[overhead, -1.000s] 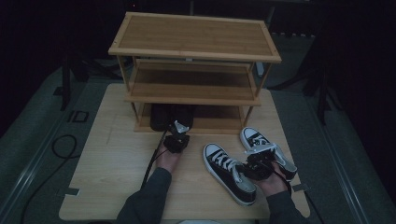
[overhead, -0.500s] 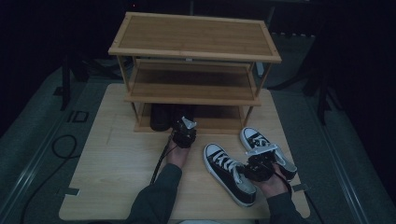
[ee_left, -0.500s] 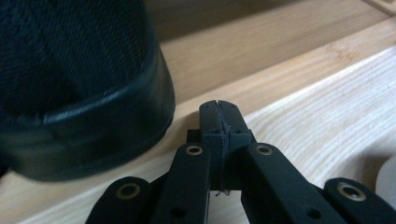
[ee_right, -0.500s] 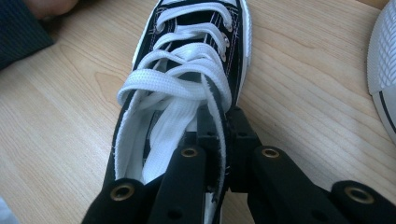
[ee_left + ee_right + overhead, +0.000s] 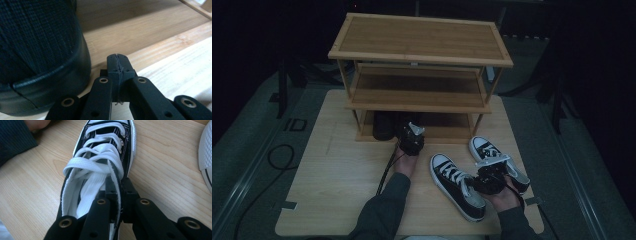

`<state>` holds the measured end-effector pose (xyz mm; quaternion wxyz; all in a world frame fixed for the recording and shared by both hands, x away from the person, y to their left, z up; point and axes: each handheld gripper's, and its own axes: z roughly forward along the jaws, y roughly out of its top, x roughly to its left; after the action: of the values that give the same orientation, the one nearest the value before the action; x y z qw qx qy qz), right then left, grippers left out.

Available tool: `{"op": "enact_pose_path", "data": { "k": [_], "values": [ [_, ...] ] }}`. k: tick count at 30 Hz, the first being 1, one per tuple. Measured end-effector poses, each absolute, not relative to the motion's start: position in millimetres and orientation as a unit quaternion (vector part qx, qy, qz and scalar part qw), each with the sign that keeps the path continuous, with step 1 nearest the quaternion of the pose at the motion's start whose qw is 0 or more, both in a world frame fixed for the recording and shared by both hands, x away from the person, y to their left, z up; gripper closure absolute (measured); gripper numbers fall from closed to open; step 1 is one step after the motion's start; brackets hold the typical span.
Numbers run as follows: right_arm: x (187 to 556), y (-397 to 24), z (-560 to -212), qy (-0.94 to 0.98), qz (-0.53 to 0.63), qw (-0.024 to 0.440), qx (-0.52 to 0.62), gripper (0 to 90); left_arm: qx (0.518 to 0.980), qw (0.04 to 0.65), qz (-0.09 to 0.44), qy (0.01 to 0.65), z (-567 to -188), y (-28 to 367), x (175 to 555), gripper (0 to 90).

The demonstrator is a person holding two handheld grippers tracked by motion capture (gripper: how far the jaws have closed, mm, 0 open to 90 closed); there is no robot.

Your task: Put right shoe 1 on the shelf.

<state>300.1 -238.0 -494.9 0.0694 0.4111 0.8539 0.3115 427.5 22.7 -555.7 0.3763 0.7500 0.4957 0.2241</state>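
Observation:
A black-and-white laced sneaker (image 5: 451, 176) lies on the wooden table (image 5: 337, 175), its twin (image 5: 484, 147) just to its right. My right gripper (image 5: 478, 183) is shut on the side wall of the nearer sneaker (image 5: 100, 165) by the lacing, jaws (image 5: 120, 185) pinching the canvas edge. My left gripper (image 5: 411, 134) reaches to the bottom shelf of the bamboo shoe rack (image 5: 422, 55). Its jaws (image 5: 118, 60) are shut on nothing, just right of a black shoe's (image 5: 37, 57) heel. That black shoe (image 5: 383, 126) sits on the lowest shelf.
The rack has three tiers; its top (image 5: 422, 37) and middle shelf (image 5: 417, 92) are bare. The twin sneaker's white toe (image 5: 206, 152) lies close to my right gripper. A cable (image 5: 272, 160) lies on the floor to the left.
My left gripper has moved right and toward the rack's bottom shelf, still shut. The right gripper and both sneakers have kept still.

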Motion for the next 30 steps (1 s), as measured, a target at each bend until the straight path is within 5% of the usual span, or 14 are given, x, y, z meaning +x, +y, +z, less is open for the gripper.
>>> {"op": "enact_pose_path", "data": {
  "k": [30],
  "values": [
    [298.7,-250.3,-466.4,0.848,0.345,0.067,0.398,87.0,0.744,0.352,0.252,0.509,-558.0,15.8,444.1,90.0]
  ]
}}
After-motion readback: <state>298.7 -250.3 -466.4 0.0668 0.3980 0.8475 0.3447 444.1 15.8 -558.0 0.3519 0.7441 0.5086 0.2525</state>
